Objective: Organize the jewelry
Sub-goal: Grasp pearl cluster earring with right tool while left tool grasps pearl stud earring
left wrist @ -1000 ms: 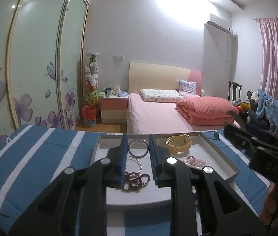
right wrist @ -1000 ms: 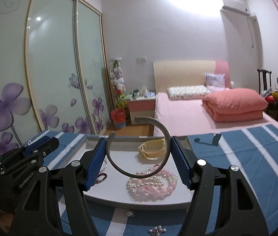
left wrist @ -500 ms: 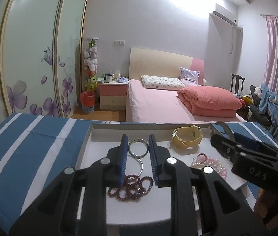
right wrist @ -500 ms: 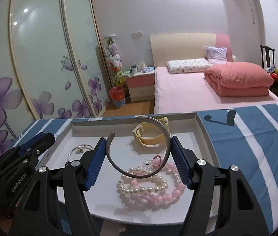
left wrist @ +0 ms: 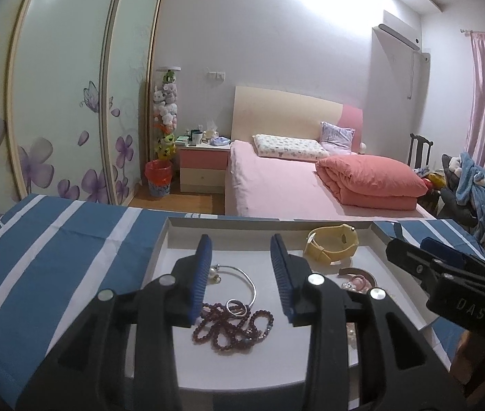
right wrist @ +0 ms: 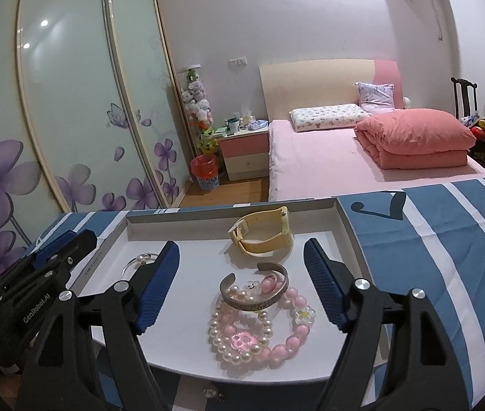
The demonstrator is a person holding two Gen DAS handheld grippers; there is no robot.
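The left gripper (left wrist: 240, 274), clamped on a small silver ring (left wrist: 236, 307) a second ago, is opening with nothing between its pads; the ring now lies on the dark red beads (left wrist: 232, 325) in the white tray (left wrist: 170, 236). The right gripper (right wrist: 242, 281) is opening too, and its silver cuff (right wrist: 254, 291) rests on the pearl and pink bracelets (right wrist: 259, 328) (seemingly untouched by the pads).

The right gripper (right wrist: 240, 282) hangs over the white tray (right wrist: 345, 226), jaws opening, pads clear of the silver cuff bangle (right wrist: 254, 299) lying between them on the pink and pearl bead bracelets (right wrist: 259, 334). Farther back sits the yellow watch (right wrist: 263, 236). At near left, the left gripper (right wrist: 41, 267) pokes in beside a thin bangle (right wrist: 139, 262).
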